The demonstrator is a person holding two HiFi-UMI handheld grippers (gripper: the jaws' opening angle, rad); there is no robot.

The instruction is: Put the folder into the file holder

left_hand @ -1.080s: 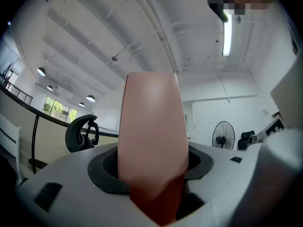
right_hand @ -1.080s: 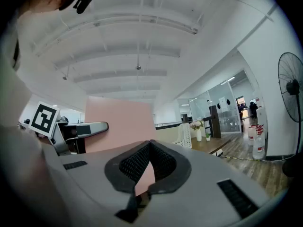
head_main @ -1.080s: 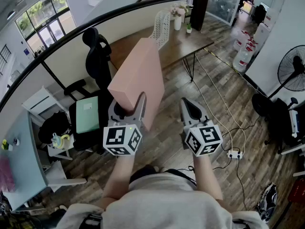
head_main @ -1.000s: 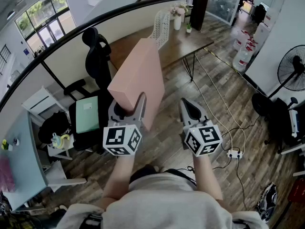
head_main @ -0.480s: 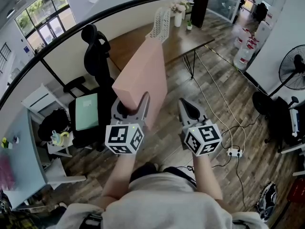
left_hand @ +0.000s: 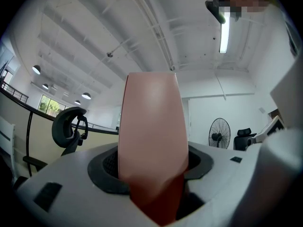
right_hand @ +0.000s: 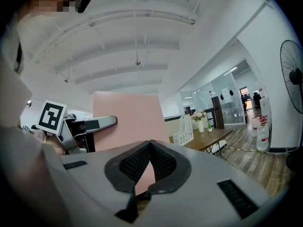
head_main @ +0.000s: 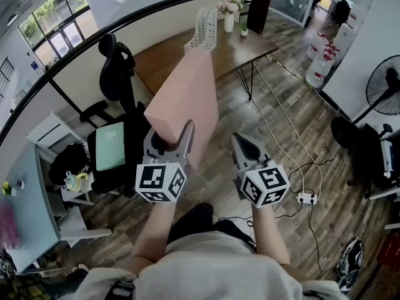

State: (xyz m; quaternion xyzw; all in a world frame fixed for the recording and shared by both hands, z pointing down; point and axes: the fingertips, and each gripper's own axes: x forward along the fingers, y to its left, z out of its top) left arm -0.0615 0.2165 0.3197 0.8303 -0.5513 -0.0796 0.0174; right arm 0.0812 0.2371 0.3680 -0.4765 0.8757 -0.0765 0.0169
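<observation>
A large pink folder [head_main: 184, 105] stands upright in my left gripper [head_main: 170, 136], which is shut on its lower edge. In the left gripper view the folder [left_hand: 151, 136] rises between the two pads and fills the middle. The white mesh file holder [head_main: 203, 31] stands on a wooden desk [head_main: 165, 58] some way ahead, beyond the folder's top edge. My right gripper [head_main: 247, 145] is carried beside the left one, shut with nothing in it. Its own view has the pads meeting [right_hand: 149, 143], the folder [right_hand: 125, 117] to the left and the file holder [right_hand: 183, 129] further off.
A black office chair [head_main: 115, 61] stands left of the desk, and a second chair bears a green folder [head_main: 109, 145]. A vase of flowers [head_main: 228, 19] is on the desk's far end. A floor fan [head_main: 384, 92] and cables [head_main: 305, 199] are at right.
Both grippers and the folder have moved a little forward toward the desk. The file holder and desk now show slightly nearer, the folder's top reaching the holder's base in the head view.
</observation>
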